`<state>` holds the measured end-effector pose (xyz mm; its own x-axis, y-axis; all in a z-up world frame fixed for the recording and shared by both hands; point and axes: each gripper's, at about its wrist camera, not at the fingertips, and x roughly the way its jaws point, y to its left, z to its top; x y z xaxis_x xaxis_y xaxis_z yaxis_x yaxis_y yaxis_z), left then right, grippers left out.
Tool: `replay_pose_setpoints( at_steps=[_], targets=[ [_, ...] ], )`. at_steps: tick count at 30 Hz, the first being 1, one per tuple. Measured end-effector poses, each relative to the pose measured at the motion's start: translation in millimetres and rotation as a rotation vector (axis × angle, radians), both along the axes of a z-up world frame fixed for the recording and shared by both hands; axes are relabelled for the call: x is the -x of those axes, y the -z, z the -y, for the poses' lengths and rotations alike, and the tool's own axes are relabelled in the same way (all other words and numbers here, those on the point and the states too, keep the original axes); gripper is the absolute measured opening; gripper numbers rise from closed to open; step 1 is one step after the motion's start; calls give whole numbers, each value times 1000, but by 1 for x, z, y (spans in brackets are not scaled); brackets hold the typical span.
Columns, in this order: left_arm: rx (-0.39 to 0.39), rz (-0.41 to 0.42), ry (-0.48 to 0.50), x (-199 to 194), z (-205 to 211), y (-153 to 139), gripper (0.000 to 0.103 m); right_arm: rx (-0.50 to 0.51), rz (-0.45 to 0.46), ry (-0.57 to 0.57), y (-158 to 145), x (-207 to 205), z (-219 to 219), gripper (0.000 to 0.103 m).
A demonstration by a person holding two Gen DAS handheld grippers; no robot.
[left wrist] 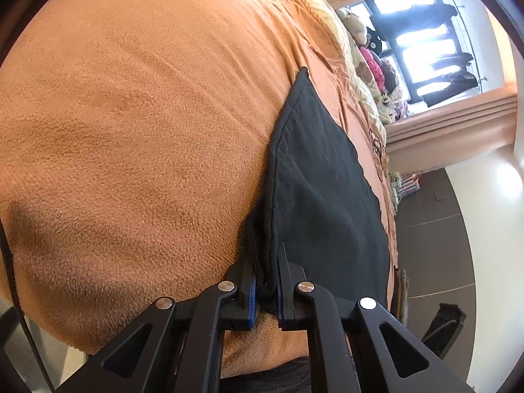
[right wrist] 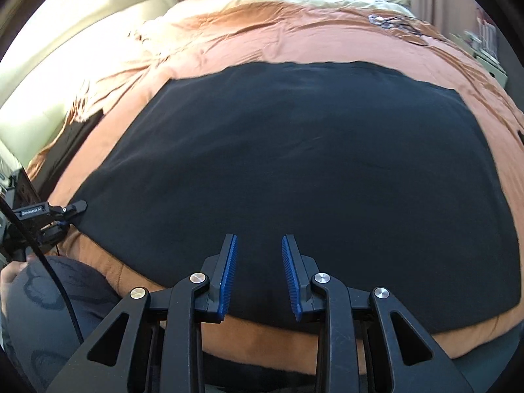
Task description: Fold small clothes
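Observation:
A black garment lies spread flat on an orange fleece blanket that covers a bed. In the left wrist view my left gripper is shut on a bunched edge of the black garment, with the cloth pinched between the blue pads. The right wrist view shows that left gripper at the garment's near left corner. My right gripper hovers over the garment's near edge, its blue pads apart and nothing between them.
The person's knee in dark patterned cloth and a hand are at the lower left. Plush toys and bedding pile up at the bed's far end by a bright window. Dark floor runs beside the bed.

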<state>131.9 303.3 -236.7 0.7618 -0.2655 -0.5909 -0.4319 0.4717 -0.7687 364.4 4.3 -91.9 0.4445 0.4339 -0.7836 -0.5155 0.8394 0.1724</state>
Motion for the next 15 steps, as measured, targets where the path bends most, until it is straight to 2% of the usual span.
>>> replay_pose_setpoints(
  at_steps=[6,15],
  targets=[
    [-3,2,-1,1,0,0,8,83,-20,-15,16,-24,-33,18],
    [5,7,-5,3,-1,2,8,151,-1,30,16,-81,-63,15]
  ],
)
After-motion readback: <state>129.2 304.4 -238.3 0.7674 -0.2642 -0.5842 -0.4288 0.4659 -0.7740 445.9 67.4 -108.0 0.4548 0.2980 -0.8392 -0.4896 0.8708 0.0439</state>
